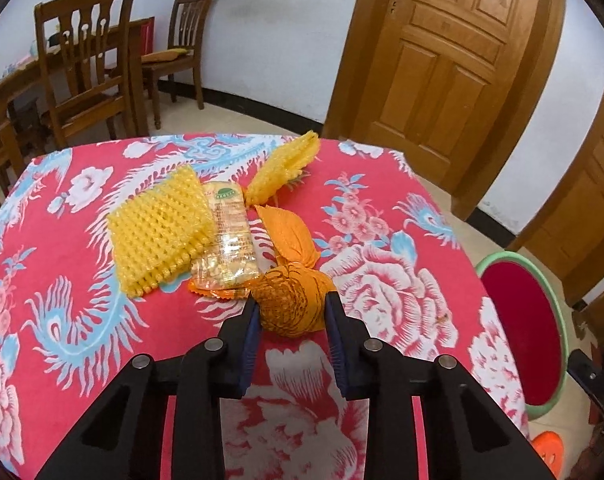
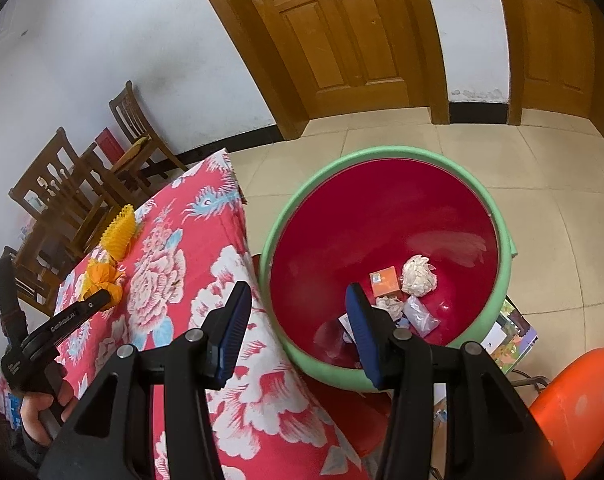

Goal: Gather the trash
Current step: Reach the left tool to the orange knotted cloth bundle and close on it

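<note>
At frame centre, the left claw [image 1: 291, 306] pinches a crumpled orange net wrapper [image 1: 291, 300]; the right claw [image 2: 297, 316] hangs spread above the green-rimmed red basin [image 2: 382, 216].

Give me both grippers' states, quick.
Left gripper: jaws closed on the orange net ball on the table.
Right gripper: open, holding nothing, above the basin.

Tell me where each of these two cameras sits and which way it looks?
Left wrist: on the left gripper, looking down at the red flowered tablecloth; its fingers flank a crumpled orange net wrapper.
Right wrist: on the right gripper, open over the green-rimmed red basin; a hand shows.
Shared: tablecloth, wrapper, basin.
</note>
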A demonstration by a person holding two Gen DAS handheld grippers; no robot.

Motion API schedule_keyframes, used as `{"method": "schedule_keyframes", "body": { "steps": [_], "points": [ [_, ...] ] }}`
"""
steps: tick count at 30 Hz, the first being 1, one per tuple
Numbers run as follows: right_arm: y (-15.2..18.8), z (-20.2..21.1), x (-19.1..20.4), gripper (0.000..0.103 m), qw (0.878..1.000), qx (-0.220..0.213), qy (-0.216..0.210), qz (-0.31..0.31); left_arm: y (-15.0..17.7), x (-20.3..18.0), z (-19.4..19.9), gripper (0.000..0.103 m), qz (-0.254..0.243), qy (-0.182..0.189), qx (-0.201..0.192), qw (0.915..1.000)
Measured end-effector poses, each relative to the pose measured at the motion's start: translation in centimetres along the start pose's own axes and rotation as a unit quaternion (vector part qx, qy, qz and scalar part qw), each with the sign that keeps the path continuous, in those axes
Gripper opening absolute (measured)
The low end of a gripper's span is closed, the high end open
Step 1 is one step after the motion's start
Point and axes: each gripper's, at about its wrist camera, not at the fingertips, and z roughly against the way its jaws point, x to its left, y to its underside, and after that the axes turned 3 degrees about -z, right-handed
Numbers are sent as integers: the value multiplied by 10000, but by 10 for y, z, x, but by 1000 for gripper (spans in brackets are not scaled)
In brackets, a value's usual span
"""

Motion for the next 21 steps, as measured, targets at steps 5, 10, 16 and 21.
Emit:
{"method": "schedule_keyframes", "body": {
  "steps": [5, 10, 16, 21],
  "points": [
    [1, 4, 17, 51, 9998, 13, -144, 98, 1, 9, 19, 31, 14, -55, -101, 9999],
    [3, 7, 37, 51, 9994, 33, -270, 233, 1, 30, 38, 31, 150, -182, -210, 9995],
    [5, 8, 62, 51, 9983, 94, -413, 402, -2, 58, 56, 31, 311, -444, -328, 9980],
    [9, 4, 90, 51, 9965, 177, -534, 625, -3, 85, 66, 31, 481, -692, -406, 9956]
  ]
}}
